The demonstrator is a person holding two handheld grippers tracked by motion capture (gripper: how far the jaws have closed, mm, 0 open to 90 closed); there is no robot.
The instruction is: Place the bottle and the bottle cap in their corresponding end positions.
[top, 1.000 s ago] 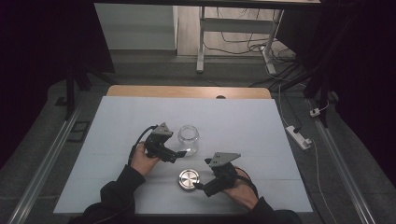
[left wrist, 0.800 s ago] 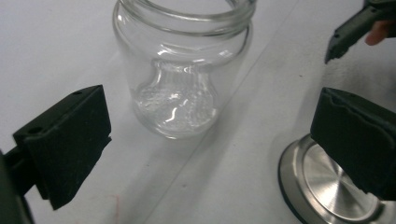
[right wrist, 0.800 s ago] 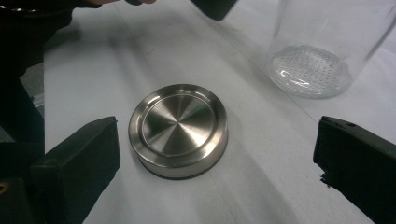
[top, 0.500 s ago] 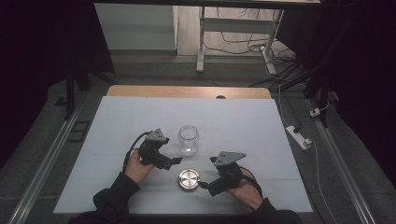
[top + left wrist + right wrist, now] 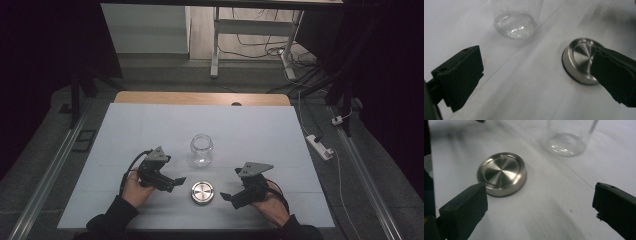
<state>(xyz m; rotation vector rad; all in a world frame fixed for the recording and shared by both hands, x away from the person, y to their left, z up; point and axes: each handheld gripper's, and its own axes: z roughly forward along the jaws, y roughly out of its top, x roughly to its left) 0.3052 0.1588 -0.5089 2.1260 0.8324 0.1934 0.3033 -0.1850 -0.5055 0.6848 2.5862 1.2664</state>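
Observation:
A clear glass jar stands upright and uncapped near the middle of the white table. Its round brushed-metal lid lies flat in front of it. My left gripper is just left of the lid, open, jaws pointing at it. My right gripper is just right of the lid, also open. In the left gripper view the lid shows partly behind the right jaw, with the jar beyond; the gripper holds nothing. In the right gripper view the lid lies by the left jaw, jar farther off; the gripper is empty.
A wooden strip runs along the table's far edge. On the floor to the right lies a white power strip with cables. Metal rails flank the table, and desk legs stand behind it.
My left gripper has drawn back from beside the jar, toward the person, and now sits left of the lid. The right gripper has barely shifted. Jar and lid have not moved.

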